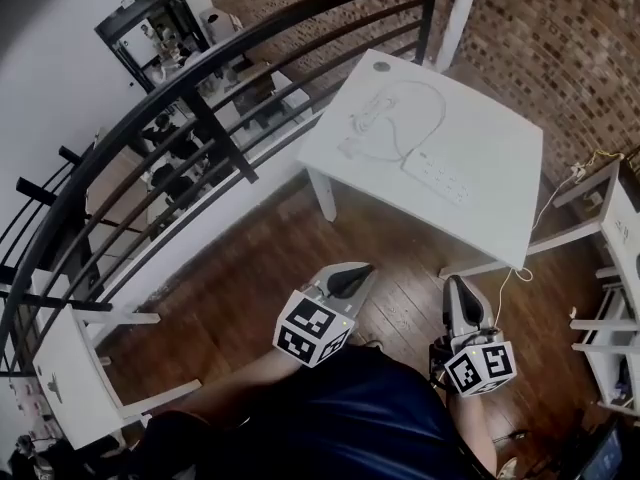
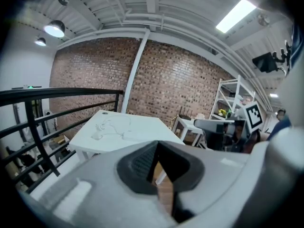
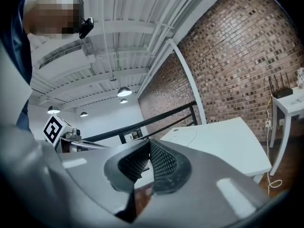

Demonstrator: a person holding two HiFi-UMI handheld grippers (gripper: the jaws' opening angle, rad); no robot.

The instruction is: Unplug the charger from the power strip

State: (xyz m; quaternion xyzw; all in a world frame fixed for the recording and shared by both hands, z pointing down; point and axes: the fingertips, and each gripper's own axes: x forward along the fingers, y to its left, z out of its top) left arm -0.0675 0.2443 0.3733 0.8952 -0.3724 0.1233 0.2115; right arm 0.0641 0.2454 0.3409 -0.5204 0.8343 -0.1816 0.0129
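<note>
One charger [image 1: 355, 138], cable looped, lies beside one power strip [image 1: 437, 176] on one white bench [image 1: 490, 208], well apart from my left hand-held gripper [image 1: 360, 270] and right hand-held gripper [image 1: 453, 284], both closed and empty. Wooden floor [image 1: 250, 278] below, with a brick wall [image 1: 560, 58] and a black railing [image 1: 200, 103] around.

White table [image 1: 470, 203] stands on wood floor [image 1: 250, 298], corner-on, beside black railing [image 1: 200, 98] & brick wall [image 1: 560, 38]. Power strip [image 1: 437, 176] lies flat approx mid-table; white cable [image 1: 441, 118] loops from its end across the top to a small tangle, charger itself too small to make out. Left gripper [image 1: 355, 273] & right gripper [image 1: 453, 286] both over the floor, well short of the table, tips toward it, jaws together, nothing in them. White shelf unit [image 1: 610, 318] at right
</note>
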